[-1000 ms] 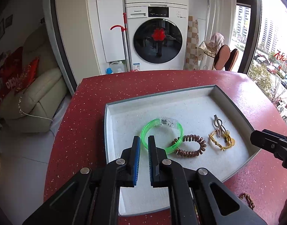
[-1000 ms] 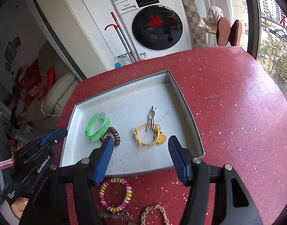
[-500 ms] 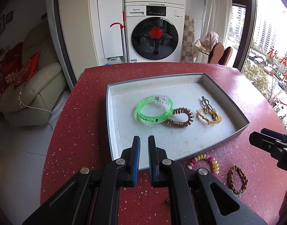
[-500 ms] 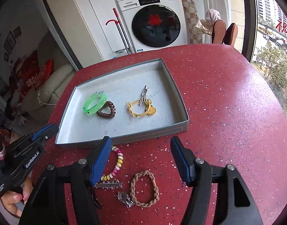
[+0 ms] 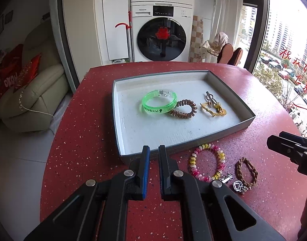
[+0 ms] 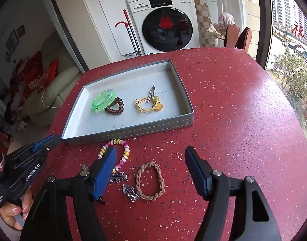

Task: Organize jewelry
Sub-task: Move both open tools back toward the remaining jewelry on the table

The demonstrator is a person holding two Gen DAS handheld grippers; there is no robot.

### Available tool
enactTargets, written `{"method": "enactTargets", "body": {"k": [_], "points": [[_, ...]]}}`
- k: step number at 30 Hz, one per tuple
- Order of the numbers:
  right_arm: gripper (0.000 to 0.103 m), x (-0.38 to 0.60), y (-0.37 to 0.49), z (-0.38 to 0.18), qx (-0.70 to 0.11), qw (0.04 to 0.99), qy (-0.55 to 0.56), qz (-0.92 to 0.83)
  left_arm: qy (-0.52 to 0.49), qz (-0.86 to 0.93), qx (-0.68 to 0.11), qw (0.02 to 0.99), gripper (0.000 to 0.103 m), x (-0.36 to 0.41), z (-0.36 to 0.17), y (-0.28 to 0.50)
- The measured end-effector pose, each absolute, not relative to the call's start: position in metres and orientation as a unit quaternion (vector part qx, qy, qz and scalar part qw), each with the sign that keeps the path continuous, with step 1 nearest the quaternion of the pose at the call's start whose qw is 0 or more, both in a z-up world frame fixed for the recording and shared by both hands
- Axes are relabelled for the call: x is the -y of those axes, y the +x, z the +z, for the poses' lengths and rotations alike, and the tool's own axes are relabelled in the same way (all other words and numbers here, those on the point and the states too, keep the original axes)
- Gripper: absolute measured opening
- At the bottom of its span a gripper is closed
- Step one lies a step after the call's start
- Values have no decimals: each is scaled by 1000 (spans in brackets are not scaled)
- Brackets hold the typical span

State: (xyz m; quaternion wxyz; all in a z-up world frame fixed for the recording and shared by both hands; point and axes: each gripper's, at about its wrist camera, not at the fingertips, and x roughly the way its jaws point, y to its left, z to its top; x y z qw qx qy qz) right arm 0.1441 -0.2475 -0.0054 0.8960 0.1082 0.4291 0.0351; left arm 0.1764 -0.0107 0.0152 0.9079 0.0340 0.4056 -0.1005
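A grey tray (image 5: 242, 108) (image 6: 133, 129) on the red table holds a green bangle (image 5: 159, 101) (image 6: 103, 100), a brown spiral hair tie (image 5: 182, 109) (image 6: 115, 106), a yellow cord bracelet (image 5: 213, 108) (image 6: 148, 105) and a metal clip (image 5: 209, 98). In front of the tray lie a pink-yellow bead bracelet (image 5: 207, 161) (image 6: 124, 152), a braided brown bracelet (image 5: 246, 170) (image 6: 150, 180), a silver charm (image 5: 238, 186) (image 6: 129, 191) and a spiky silver clip (image 6: 118, 176). My left gripper (image 5: 154, 153) (image 6: 53, 138) is shut and empty at the tray's near edge. My right gripper (image 6: 150, 156) hovers over the loose pieces, jaws opening, nothing pressed between them.
The red speckled table (image 6: 244, 120) stretches wide to the right of the tray. Behind it stand a washing machine (image 5: 161, 34), a beige sofa (image 5: 33, 96) on the left and a window on the right. A hand (image 6: 11, 212) holds the left gripper.
Both grippers drew back from over the tray to the table in front of it, bringing the loose bracelets into view. The right jaws spread wider; the left stayed shut.
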Motion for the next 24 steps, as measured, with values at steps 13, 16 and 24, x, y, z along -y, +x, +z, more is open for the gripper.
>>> {"method": "enactTargets", "body": {"k": [13,16,24], "points": [[80,240,127,-13,-435,893,104,39,24,-97,-413,905,103,4,7,153],[82,238,125,-13,-434,894,100,40,25,-88,-396,914,103,3,1,152],[103,241,109,-10,-402,910,95,39,37,-76,-388,918,103,6,-14,159]]}}
